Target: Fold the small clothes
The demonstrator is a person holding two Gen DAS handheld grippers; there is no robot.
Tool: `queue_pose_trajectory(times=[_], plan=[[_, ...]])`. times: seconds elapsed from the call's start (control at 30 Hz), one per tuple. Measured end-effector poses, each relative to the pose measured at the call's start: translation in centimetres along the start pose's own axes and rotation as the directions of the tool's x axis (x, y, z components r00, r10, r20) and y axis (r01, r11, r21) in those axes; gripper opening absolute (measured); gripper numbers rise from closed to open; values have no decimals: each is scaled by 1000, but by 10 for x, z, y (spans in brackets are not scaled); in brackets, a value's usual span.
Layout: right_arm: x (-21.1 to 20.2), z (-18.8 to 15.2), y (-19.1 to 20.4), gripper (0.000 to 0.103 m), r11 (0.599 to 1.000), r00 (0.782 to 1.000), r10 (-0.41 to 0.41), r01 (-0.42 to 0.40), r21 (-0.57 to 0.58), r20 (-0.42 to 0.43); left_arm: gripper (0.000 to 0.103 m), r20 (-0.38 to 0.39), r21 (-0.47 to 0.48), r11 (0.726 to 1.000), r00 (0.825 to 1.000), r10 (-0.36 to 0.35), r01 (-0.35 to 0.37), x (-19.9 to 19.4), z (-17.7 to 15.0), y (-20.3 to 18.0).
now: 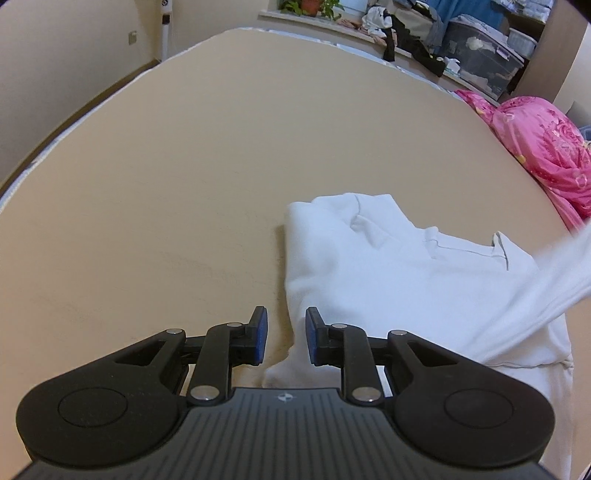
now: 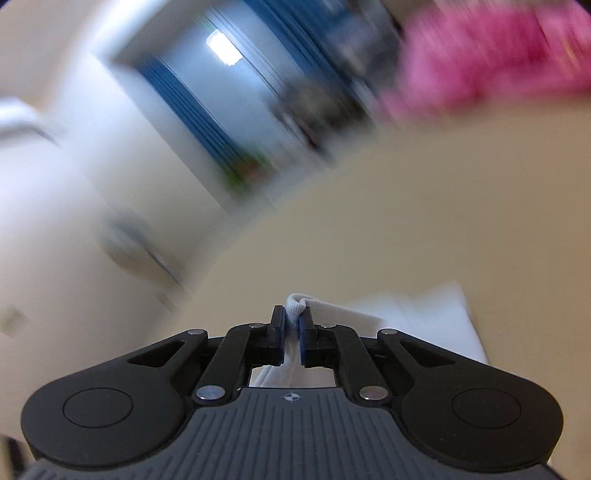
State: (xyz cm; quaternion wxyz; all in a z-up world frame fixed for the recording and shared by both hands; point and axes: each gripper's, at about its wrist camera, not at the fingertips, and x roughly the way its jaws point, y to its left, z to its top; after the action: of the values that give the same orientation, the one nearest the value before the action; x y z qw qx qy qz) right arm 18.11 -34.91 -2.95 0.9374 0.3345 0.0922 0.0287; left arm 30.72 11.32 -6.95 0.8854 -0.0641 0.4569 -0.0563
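Note:
A small white garment (image 1: 388, 277) lies spread on the beige surface (image 1: 184, 184), at the lower right of the left wrist view. My left gripper (image 1: 286, 332) hovers over its left edge, open, and the blue pads (image 1: 260, 336) touch nothing. A corner of the cloth lies under the gap. A blurred white strip (image 1: 554, 273) of the garment rises toward the right edge. In the right wrist view my right gripper (image 2: 293, 321) is shut on a bunched fold of the white garment (image 2: 424, 317), lifted off the beige surface (image 2: 443, 221).
Pink flowered bedding (image 1: 535, 140) is heaped at the right edge of the surface and shows as a blur (image 2: 498, 55) in the right wrist view. Beyond the far edge a ledge holds piled clothes and storage boxes (image 1: 480, 55) and a plant (image 1: 310, 5). A wall runs along the left.

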Motion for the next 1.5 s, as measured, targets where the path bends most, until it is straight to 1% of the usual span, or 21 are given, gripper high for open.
queue_pose_trajectory(times=[0.03, 0.1, 0.17, 0.23, 0.27, 0.33, 0.43, 0.5, 0.6, 0.63, 0.7, 0.8, 0.87, 0.9, 0.97, 1.0, 1.03, 1.13, 1.27, 1.37, 1.5], plan=[[-9, 2, -1, 7, 1000, 999, -6, 6, 6, 36, 29, -4, 4, 1000, 1000, -4, 4, 2, 0, -2], [-5, -4, -17, 7, 988, 988, -154, 154, 13, -4, 29, -15, 20, 1000, 1000, -2, 2, 8, -1, -6], [15, -19, -51, 7, 925, 914, -371, 380, 26, -166, 29, -29, 35, 999, 1000, 9, -8, 14, -4, -10], [23, -32, -88, 7, 853, 844, -450, 503, 137, -293, 29, -33, 42, 999, 999, 7, -5, 15, -5, -12], [24, -35, -98, 7, 834, 830, -456, 524, 172, -320, 29, -32, 46, 999, 999, 2, -1, 15, -5, -13], [23, -33, -95, 7, 842, 840, -451, 512, 168, -301, 29, -31, 55, 998, 999, -10, 11, 14, -6, -13], [18, -19, -72, 7, 903, 897, -395, 419, 95, -197, 29, -38, 64, 998, 999, -2, 4, 16, -7, -12], [16, -14, -66, 7, 903, 896, -406, 424, 75, -181, 33, -55, 72, 997, 998, 6, -2, 21, -9, -12], [23, -24, -88, 7, 800, 768, -531, 593, 87, -357, 40, -72, 108, 993, 996, 44, -36, 25, -11, -15], [20, -28, -96, 7, 782, 755, -535, 613, 117, -378, 40, -65, 108, 994, 997, 39, -32, 24, -10, -16], [19, -27, -84, 9, 797, 767, -547, 600, 74, -334, 40, -41, 106, 994, 999, 21, -17, 18, -9, -18], [15, -22, -55, 14, 833, 820, -548, 552, -25, -167, 40, -20, 108, 994, 1000, -20, 22, 14, -11, -22], [18, -22, -63, 14, 875, 863, -473, 484, 24, -175, 41, -63, 140, 990, 998, 26, -17, 26, -18, -24], [22, -25, -74, 15, 876, 858, -461, 480, 37, -225, 51, -89, 154, 987, 994, 56, -42, 34, -22, -23], [33, -33, -94, 15, 793, 740, -581, 608, -31, -339, 53, -81, 130, 990, 995, 64, -53, 31, -25, -20], [28, -33, -106, 31, 766, 714, -606, 642, -17, -350, 51, -68, 114, 992, 996, 54, -46, 25, -25, -19], [21, -31, -114, 34, 760, 717, -600, 649, 27, -356, 51, -46, 106, 994, 998, 42, -37, 20, -26, -19], [0, -11, -109, 32, 692, 659, -696, 722, -21, -285, 56, -89, 172, 983, 993, 84, -68, 29, -41, -22], [-53, 19, -91, 32, 776, 757, -611, 631, 15, -234, 48, -31, 141, 987, 996, 82, -77, -21, -39, -27], [-106, 32, -62, 32, 843, 826, -537, 534, -67, -171, 47, 43, 148, 988, 999, 31, -37, -76, -52, -31], [-163, 24, -46, 35, 883, 867, -468, 450, -133, -174, 45, 83, 171, 985, 997, 6, -20, -134, -100, -29]])
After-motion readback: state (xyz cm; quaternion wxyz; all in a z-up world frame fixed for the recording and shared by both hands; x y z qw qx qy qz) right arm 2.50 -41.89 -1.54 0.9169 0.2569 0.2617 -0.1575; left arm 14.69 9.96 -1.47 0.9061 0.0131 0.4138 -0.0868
